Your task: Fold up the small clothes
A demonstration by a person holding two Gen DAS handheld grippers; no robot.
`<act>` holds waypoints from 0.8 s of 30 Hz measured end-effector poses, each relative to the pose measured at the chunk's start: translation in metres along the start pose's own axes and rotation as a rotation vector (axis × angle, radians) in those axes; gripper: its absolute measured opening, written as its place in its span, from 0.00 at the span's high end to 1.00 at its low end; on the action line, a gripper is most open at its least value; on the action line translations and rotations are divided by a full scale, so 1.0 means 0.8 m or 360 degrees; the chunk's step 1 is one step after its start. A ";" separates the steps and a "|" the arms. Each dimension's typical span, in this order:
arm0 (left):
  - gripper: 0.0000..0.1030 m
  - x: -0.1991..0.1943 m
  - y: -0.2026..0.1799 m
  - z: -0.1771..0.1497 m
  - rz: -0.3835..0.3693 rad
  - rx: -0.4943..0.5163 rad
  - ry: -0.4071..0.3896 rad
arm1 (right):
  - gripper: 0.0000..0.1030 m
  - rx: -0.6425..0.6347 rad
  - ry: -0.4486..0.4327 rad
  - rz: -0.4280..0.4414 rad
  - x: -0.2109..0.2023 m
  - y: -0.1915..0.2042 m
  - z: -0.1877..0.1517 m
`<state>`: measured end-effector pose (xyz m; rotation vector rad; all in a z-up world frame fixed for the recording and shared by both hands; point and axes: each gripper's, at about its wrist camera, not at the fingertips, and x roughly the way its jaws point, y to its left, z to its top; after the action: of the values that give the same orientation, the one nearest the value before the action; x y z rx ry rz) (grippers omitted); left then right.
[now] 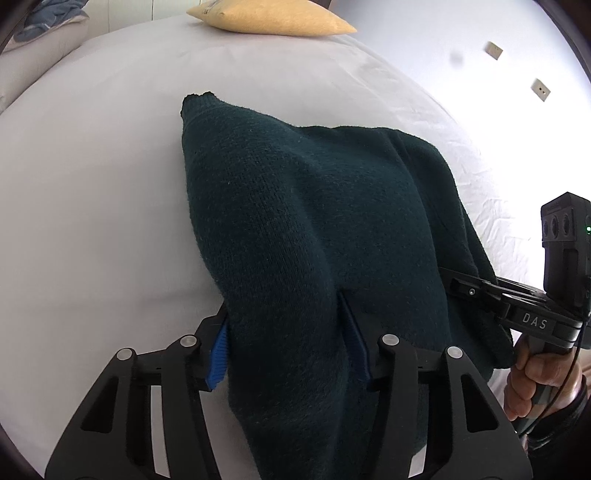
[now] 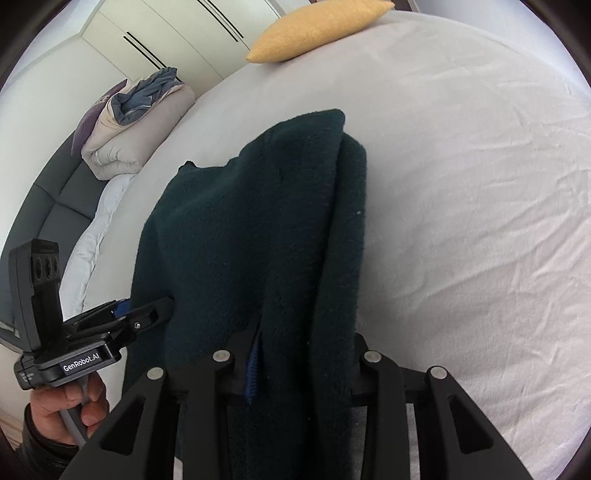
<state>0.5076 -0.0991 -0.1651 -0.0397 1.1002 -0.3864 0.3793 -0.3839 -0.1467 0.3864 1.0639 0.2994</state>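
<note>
Sweater [image 1: 314,221], dark green knit, lies bunched at centre of bed [image 1: 92,184], near edge lifted. Left tongs [image 1: 288,354] gripping sweater fold; right tongs [image 2: 295,369] likewise. Bed sheet white, wrinkled. Yellow pillow [image 2: 317,29] at 12 o'clock; folded duvet [image 2: 140,125] at 10 o'clock, wardrobe [image 2: 177,33] behind it.

Home bedroom. Wide bed [image 2: 461,203] with pale grey sheet fills both views — yellow pillow [image 2: 317,29] at far end. Folded duvet with blue-grey cloth on top [image 2: 136,125] at far left, on padded dark headboard or bench [image 2: 55,199]. Cream wardrobe doors [image 2: 166,33] beyond.
</note>
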 end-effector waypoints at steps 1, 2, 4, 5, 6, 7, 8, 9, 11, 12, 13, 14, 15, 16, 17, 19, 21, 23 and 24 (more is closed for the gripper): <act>0.52 -0.002 -0.001 -0.001 0.0003 0.0004 -0.0004 | 0.67 -0.0006 -0.0011 -0.0009 0.000 0.002 -0.001; 0.53 -0.002 -0.002 -0.001 0.0007 0.0012 -0.0008 | 0.67 -0.0013 -0.0019 -0.0021 0.001 0.004 -0.001; 0.55 -0.002 -0.002 -0.005 0.0012 0.0021 -0.0013 | 0.69 -0.0033 -0.0034 -0.0054 0.002 0.012 -0.001; 0.56 -0.003 -0.003 -0.005 0.0013 0.0025 -0.0015 | 0.69 -0.0055 -0.0041 -0.0081 0.001 0.016 -0.002; 0.56 -0.004 -0.004 -0.005 0.0014 0.0027 -0.0016 | 0.70 -0.0084 -0.0049 -0.0119 0.001 0.022 -0.002; 0.57 -0.002 -0.005 -0.006 0.0013 0.0028 -0.0018 | 0.71 -0.0101 -0.0055 -0.0143 0.000 0.026 -0.004; 0.58 -0.002 -0.005 -0.007 0.0012 0.0028 -0.0019 | 0.72 -0.0134 -0.0063 -0.0182 0.000 0.033 -0.004; 0.59 -0.003 -0.005 -0.007 0.0008 0.0026 -0.0020 | 0.72 -0.0158 -0.0069 -0.0211 -0.001 0.037 -0.005; 0.61 -0.013 -0.003 -0.014 0.0000 0.0020 -0.0027 | 0.74 -0.0204 -0.0084 -0.0279 -0.003 0.050 -0.006; 0.62 -0.016 -0.002 -0.015 -0.0003 0.0018 -0.0030 | 0.74 -0.0233 -0.0096 -0.0316 -0.005 0.057 -0.007; 0.63 -0.020 -0.001 -0.017 -0.0006 0.0014 -0.0034 | 0.75 -0.0254 -0.0104 -0.0342 -0.007 0.062 -0.009; 0.63 -0.025 0.000 -0.019 -0.0009 0.0010 -0.0038 | 0.76 -0.0291 -0.0122 -0.0388 -0.010 0.074 -0.010; 0.64 -0.031 0.001 -0.020 -0.0011 0.0005 -0.0043 | 0.76 -0.0311 -0.0131 -0.0409 -0.012 0.080 -0.012; 0.64 -0.035 0.001 -0.020 -0.0009 0.0003 -0.0046 | 0.76 -0.0347 -0.0148 -0.0436 -0.016 0.093 -0.013; 0.64 -0.043 0.002 -0.023 0.0000 0.0002 -0.0054 | 0.77 -0.0374 -0.0161 -0.0449 -0.020 0.104 -0.015; 0.64 -0.065 0.010 -0.029 0.0030 -0.0001 -0.0095 | 0.77 -0.0420 -0.0177 -0.0448 -0.026 0.124 -0.021; 0.64 -0.087 0.022 -0.035 0.0038 -0.0021 -0.0127 | 0.77 -0.0468 -0.0190 -0.0433 -0.033 0.147 -0.030; 0.64 -0.110 0.036 -0.044 0.0052 -0.0035 -0.0158 | 0.77 -0.0503 -0.0204 -0.0394 -0.038 0.174 -0.040; 0.64 -0.125 0.044 -0.052 0.0068 -0.0034 -0.0175 | 0.77 -0.0513 -0.0209 -0.0372 -0.039 0.186 -0.043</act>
<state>0.4422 -0.0276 -0.1059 -0.0557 0.9950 -0.3307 0.3264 -0.2583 -0.0703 -0.0080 0.9030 0.2281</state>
